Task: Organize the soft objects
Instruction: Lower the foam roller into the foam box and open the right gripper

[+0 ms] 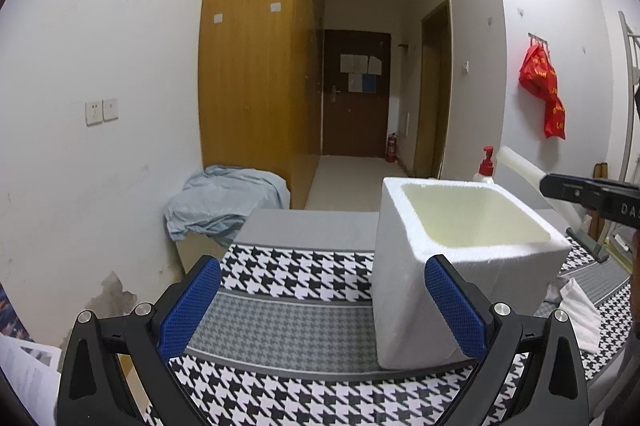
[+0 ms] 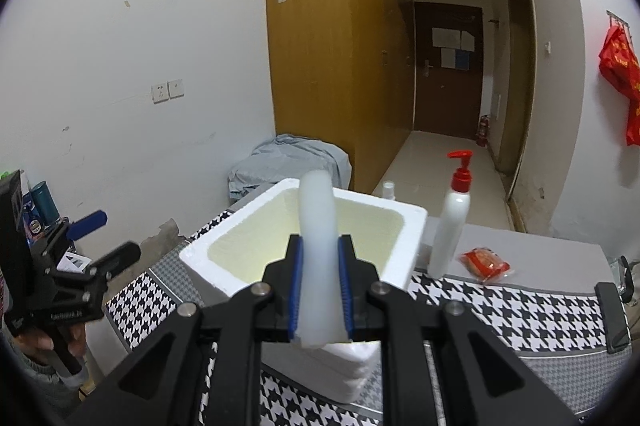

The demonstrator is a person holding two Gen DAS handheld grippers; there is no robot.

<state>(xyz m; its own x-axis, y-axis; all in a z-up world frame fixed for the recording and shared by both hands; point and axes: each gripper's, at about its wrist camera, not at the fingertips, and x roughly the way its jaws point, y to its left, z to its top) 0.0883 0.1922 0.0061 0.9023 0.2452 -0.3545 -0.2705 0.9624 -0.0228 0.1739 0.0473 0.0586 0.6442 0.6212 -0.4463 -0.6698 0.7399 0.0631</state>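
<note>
A white foam tube (image 2: 316,202) stands upright between the blue pads of my right gripper (image 2: 320,244), which is shut on it. The tube hangs over the open top of a white foam box (image 2: 408,226), whose inside looks empty. In the left wrist view the box (image 1: 460,266) stands on the houndstooth cloth, just ahead of the right pad. My left gripper (image 1: 324,306) is open with nothing between its fingers. The right gripper (image 1: 548,184) comes in from the right edge with the tube (image 1: 516,160). The left gripper (image 2: 104,236) also shows at the left, in a hand.
A white pump bottle (image 2: 452,226) with a red top stands right of the box, a red packet (image 2: 484,264) beside it and a small bottle (image 2: 388,190) behind. White cloth (image 1: 576,306) lies right of the box. A grey-blue sheet (image 1: 224,202) covers something by the wardrobe.
</note>
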